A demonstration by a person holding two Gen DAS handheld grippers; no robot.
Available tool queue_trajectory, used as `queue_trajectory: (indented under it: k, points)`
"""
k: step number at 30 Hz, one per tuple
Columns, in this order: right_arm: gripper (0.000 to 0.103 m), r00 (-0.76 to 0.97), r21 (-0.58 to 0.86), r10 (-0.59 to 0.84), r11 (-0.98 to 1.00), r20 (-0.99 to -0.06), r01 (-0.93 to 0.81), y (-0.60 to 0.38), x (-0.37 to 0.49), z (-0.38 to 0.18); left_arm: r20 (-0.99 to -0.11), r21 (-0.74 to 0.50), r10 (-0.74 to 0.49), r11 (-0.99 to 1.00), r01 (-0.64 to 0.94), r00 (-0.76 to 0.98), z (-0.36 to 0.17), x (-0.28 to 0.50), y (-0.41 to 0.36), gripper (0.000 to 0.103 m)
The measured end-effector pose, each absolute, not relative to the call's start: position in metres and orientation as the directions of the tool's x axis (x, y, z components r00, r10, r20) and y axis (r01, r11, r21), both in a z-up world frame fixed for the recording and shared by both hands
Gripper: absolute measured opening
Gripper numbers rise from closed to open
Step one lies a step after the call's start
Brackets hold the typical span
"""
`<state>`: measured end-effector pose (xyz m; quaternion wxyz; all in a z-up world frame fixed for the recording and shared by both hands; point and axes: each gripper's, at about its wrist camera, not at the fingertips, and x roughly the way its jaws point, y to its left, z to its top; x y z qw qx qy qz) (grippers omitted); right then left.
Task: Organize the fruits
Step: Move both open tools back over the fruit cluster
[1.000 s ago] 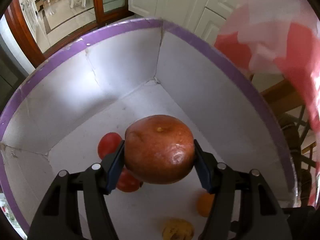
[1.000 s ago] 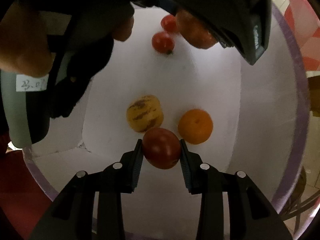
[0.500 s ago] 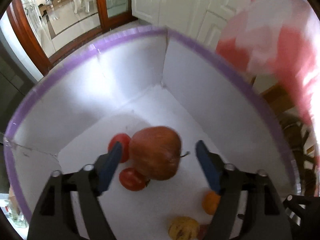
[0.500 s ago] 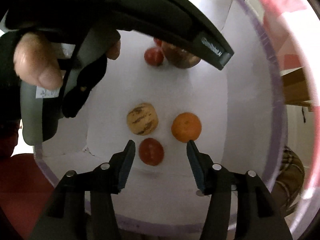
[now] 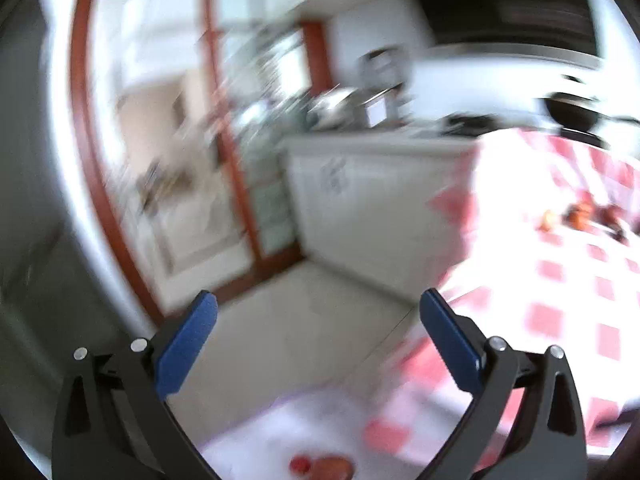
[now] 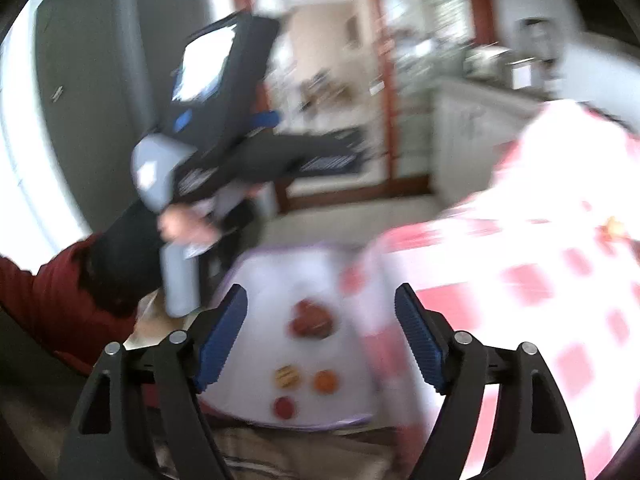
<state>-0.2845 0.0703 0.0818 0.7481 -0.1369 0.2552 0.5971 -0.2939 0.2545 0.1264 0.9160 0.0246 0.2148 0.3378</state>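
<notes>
Both fruits have left the jaws since a second ago: the large reddish apple and a small red tomato now lie in the white purple-rimmed cardboard box [image 6: 248,276] below. The left gripper [image 5: 318,310] and right gripper [image 6: 320,304] are opening, nothing between them, likely freeing them for more fruit [image 5: 576,216] on the red-checked tablecloth [image 5: 560,320].

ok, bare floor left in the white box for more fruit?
Yes, by the right wrist view. The box floor is bare in the band between the red fruit cluster at the far end and the near trio: striped fruit, orange, red fruit. The strip along the left wall also looks free. The far end is crowded.
</notes>
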Motion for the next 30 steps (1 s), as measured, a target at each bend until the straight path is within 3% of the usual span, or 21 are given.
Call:
queue_trajectory:
  k: [4,7,10,15,19,25,30]
  points:
    - [0.085,0.394,0.088,0.778,0.494,-0.490,-0.865,-0.001,-0.233,0.086,-0.409,0.216,0.444,0.896,-0.389,0.797,0.139,-0.236,0.181,0.102]
    - [0.085,0.557,0.073,0.656,0.678,-0.510,-0.731,-0.050,-0.184,0.076,-0.475,0.148,0.229,0.973,-0.179,0.850,0.134,-0.169,0.125,0.102]
    - [0.087,0.655,0.113,0.536,0.812,-0.532,-0.573,-0.093,-0.132,0.060,-0.547,0.117,0.129,0.990,-0.077,0.827,0.108,-0.093,0.077,0.102]
    - [0.087,0.720,0.234,0.377,0.926,-0.583,-0.295,-0.184,-0.056,0.034,-0.624,0.018,0.032,0.999,-0.027,0.781,0.068,0.018,0.011,0.102]
    - [0.087,0.741,0.344,0.351,0.923,-0.572,-0.172,-0.229,-0.026,0.021,-0.618,-0.046,-0.001,0.998,-0.036,0.786,0.047,0.084,-0.022,0.102]
    - [0.087,0.768,0.365,0.326,0.922,-0.551,-0.129,-0.239,-0.018,0.014,-0.628,-0.230,-0.081,0.969,-0.086,0.774,0.035,0.140,-0.006,0.101]
    - [0.087,0.807,0.362,0.290,0.927,-0.515,-0.102,-0.245,0.010,0.032,-0.595,-0.312,-0.164,0.949,-0.037,0.787,0.034,0.136,0.013,0.101]
